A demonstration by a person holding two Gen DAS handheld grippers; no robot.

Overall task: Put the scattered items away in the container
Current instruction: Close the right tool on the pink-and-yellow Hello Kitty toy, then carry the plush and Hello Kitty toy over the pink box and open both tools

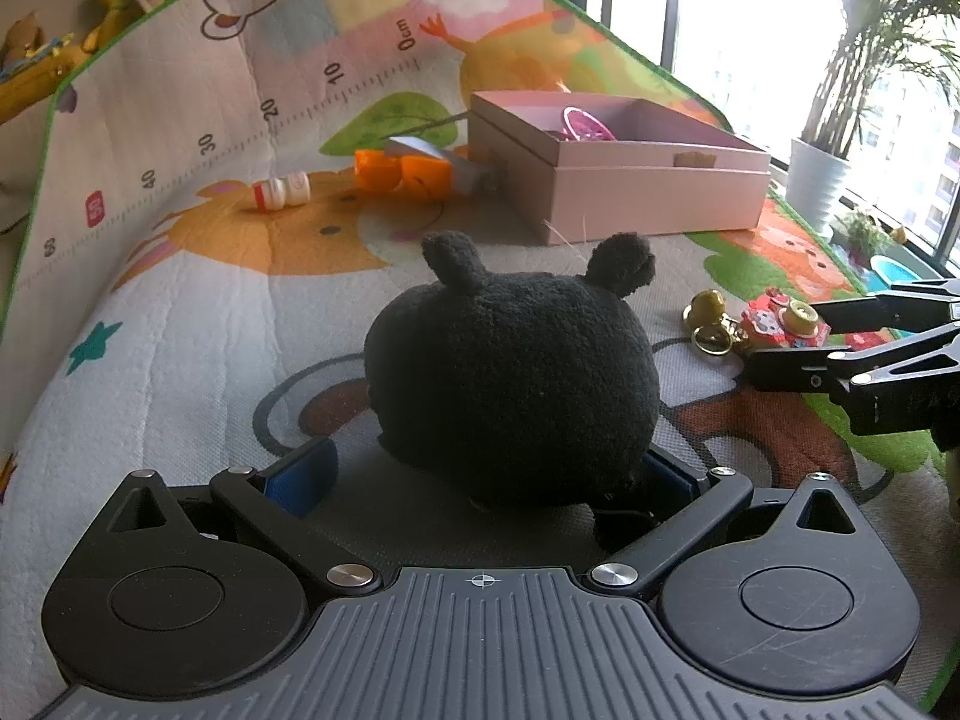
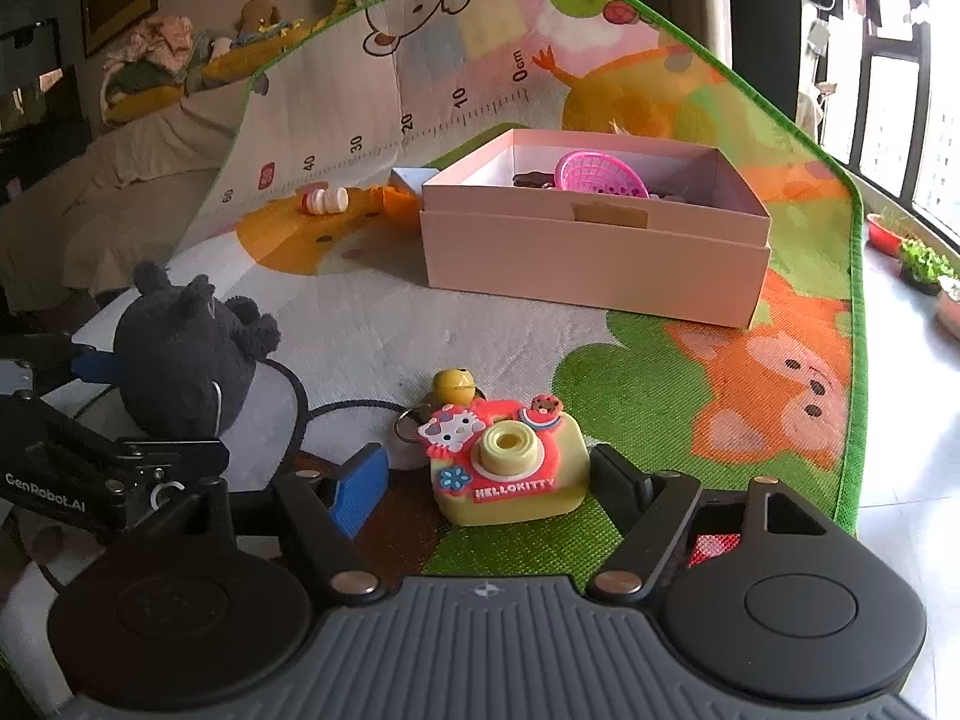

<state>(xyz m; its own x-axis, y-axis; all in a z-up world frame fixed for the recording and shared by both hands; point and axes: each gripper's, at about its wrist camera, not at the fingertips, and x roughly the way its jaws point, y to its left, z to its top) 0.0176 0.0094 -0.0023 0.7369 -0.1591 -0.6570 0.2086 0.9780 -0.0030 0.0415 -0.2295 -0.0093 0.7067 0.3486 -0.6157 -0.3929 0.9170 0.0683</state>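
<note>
Plush toy (image 1: pixel 510 372) looks soft and light; my left gripper (image 1: pixel 480 480) straddles it unclenched, right gripper (image 2: pixel 486 480) spread around the camera keychain (image 2: pixel 510 462), box (image 2: pixel 600 252) at twelve o'clock.

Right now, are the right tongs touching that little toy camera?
Apart. The right wrist view shows mat on both sides between the toy camera and the fingers of the right tongs, which stand open around it.

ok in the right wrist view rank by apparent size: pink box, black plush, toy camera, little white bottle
1. pink box
2. black plush
3. toy camera, though it is nearest, so it looks bigger
4. white bottle, farthest away
</note>
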